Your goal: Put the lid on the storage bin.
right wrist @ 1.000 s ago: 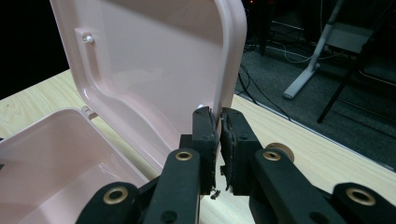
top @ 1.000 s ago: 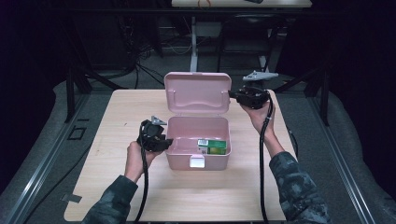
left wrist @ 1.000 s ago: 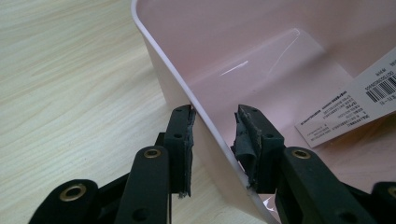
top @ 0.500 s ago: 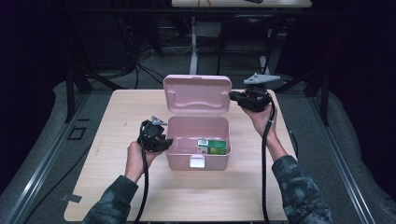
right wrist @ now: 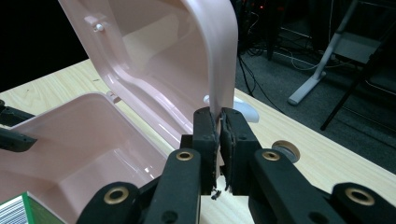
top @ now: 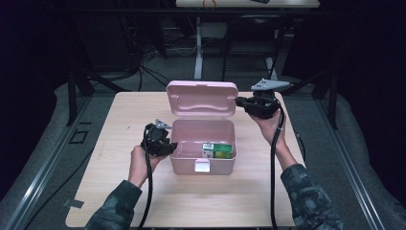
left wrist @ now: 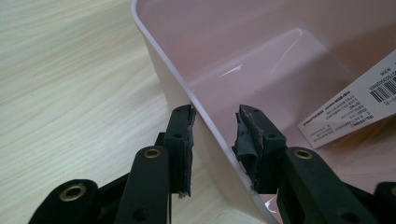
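A pink box (top: 181,164) stands open in the middle of the table, its lid (top: 201,98) upright at the back. Inside, at the right, lies a green and white carton (top: 218,151), whose printed label (left wrist: 355,107) also shows in the left gripper view. My left gripper (top: 165,143) straddles the box's left wall (left wrist: 163,60) from above, and both pads touch it (left wrist: 215,116). My right gripper (top: 240,102) is shut on the lid's right edge (right wrist: 219,70), with its pads pressed together on the plastic (right wrist: 219,114). The box's hollow (right wrist: 84,140) lies below it.
The box has a white latch (top: 202,166) on its front wall. The light wooden table (top: 110,191) has a round cable hole (right wrist: 285,149) near the right gripper. Dark floor, cables and table legs (top: 198,52) lie beyond the far edge.
My right gripper has swung in towards the lid's right edge and shut on it. The left gripper and the box have stayed put.
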`<state>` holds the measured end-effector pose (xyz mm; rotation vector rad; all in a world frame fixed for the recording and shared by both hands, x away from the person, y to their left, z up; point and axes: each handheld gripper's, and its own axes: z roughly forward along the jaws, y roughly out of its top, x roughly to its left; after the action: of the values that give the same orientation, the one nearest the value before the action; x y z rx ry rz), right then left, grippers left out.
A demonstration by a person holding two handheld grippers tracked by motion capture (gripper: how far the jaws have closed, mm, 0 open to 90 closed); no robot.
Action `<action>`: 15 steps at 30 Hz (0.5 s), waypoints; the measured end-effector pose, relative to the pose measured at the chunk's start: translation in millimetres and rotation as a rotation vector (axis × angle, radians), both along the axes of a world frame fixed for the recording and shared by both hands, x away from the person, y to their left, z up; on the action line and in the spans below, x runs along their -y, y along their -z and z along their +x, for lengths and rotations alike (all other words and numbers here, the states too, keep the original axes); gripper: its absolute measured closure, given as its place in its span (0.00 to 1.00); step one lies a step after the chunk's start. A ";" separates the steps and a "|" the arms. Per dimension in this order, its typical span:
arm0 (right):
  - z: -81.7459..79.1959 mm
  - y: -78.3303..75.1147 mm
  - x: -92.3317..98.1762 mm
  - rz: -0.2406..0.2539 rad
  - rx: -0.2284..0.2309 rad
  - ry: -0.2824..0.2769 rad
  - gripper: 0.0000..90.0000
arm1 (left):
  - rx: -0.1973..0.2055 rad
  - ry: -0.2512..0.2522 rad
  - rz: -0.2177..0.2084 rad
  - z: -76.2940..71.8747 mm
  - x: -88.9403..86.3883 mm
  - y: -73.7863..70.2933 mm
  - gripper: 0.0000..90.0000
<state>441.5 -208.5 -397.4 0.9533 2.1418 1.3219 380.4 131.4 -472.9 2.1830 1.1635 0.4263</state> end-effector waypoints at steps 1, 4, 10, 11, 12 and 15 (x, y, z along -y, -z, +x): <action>-1.2 0.2 -0.1 0.004 -0.001 -0.001 0.95 | 0.000 0.000 0.000 0.0 0.0 0.1 0.73; -4.2 0.7 0.3 0.005 -0.002 -0.005 0.94 | -0.004 0.001 -0.001 0.1 -0.1 0.2 0.73; -10.0 1.6 1.4 0.012 -0.014 -0.011 0.94 | -0.007 0.002 0.000 0.1 -0.3 0.2 0.73; -10.7 1.6 1.5 0.015 -0.014 -0.012 0.94 | -0.006 0.002 0.000 0.1 -0.2 0.3 0.73; -11.7 1.9 1.1 0.010 -0.008 -0.012 0.94 | -0.006 0.002 0.000 0.1 -0.2 0.4 0.73; -14.6 2.2 0.9 0.014 -0.015 -0.011 0.94 | -0.003 0.001 -0.001 0.1 -0.2 0.8 0.73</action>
<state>426.9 -209.4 -399.6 0.9613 2.1551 1.3405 380.5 131.6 -473.7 2.1840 1.1637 0.4221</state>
